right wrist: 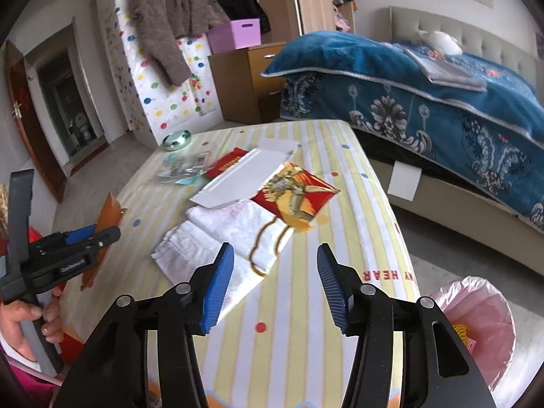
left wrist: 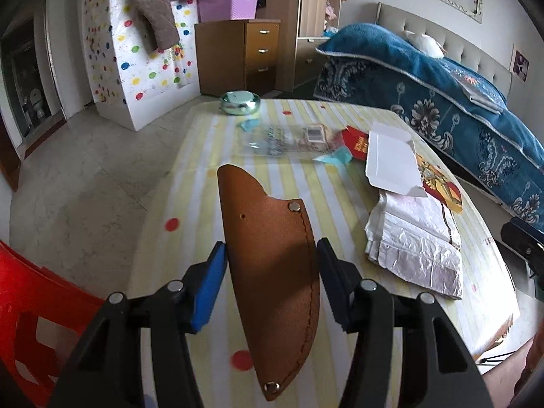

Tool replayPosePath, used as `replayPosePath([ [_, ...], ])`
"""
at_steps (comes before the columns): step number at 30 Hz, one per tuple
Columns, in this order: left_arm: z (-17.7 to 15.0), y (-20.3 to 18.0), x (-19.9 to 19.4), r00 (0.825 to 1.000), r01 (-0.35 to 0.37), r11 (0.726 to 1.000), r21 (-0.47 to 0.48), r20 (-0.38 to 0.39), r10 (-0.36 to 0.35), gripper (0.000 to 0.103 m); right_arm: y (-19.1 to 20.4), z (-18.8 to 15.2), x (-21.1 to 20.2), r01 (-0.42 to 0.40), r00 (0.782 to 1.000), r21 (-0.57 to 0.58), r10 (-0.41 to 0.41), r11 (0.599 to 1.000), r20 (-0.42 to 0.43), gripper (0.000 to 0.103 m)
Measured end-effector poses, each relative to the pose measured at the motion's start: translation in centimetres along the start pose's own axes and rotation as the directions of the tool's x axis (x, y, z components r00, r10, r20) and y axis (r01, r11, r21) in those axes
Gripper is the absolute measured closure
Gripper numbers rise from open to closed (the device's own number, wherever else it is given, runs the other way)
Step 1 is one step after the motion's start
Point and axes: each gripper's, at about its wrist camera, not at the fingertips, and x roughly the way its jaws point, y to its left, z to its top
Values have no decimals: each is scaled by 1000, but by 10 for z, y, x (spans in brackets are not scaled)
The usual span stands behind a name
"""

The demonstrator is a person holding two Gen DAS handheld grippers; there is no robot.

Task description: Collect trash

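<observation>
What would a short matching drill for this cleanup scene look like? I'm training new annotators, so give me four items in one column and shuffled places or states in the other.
Items:
1. brown leather sheath
2. pink-lined trash bin
3. silver round tin
4. right gripper

Places or states:
A. on the floor beside the table's right edge
B. open, holding nothing, above the striped tablecloth
C. at the far end of the table
D. between the left gripper's fingers

Pairs: 1-D, 2-A, 3-C, 4-B
</observation>
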Motion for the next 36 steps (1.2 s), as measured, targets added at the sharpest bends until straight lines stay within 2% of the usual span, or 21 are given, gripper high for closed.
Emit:
replayPosePath([
  [9, 6, 19, -6, 999, 25, 999, -26, 23, -25, 50, 32, 18, 25, -16, 1000, -58, 15, 998, -26, 51],
  [11, 9, 20, -2, 999, 26, 999, -24, 19, -25, 50, 38, 22, 37, -24, 999, -59, 22, 998, -39, 56],
  [12, 10, 20, 1, 1000, 25, 999, -20, 15, -25, 50, 40, 23, 41, -25, 999, -59, 22, 998, -45, 63],
  [13, 11, 20, 4, 1000, 25, 1000, -15, 12, -25, 50, 42, 26, 48, -22, 999, -59, 19, 998, -51, 65],
  [23, 20, 21, 26, 999, 34, 999, -11, -11, -34, 50, 51, 38, 94, -57, 988, -24, 53, 998, -142, 64],
  [29, 18, 17, 31, 999, 35, 999, -4, -27, -35, 50, 46, 37, 105, -61, 986, 17, 63, 998, -153, 66],
  [31, 16, 15, 30, 999, 33, 999, 0, -28, -33, 50, 45, 36, 105, -64, 986, 24, 66, 998, -153, 88],
  [32, 15, 14, 28, 999, 33, 999, 2, -28, -33, 50, 44, 35, 103, -67, 986, 24, 70, 997, -151, 89],
  [33, 15, 13, 26, 999, 33, 999, 5, -26, -32, 50, 44, 35, 101, -68, 986, 23, 71, 997, -149, 100],
  [34, 14, 11, 25, 999, 31, 999, 7, -25, -31, 50, 43, 35, 99, -68, 987, 22, 71, 997, -145, 103],
  [36, 13, 9, 19, 999, 32, 999, 11, -18, -32, 50, 40, 33, 89, -75, 988, 20, 77, 997, -134, 103],
])
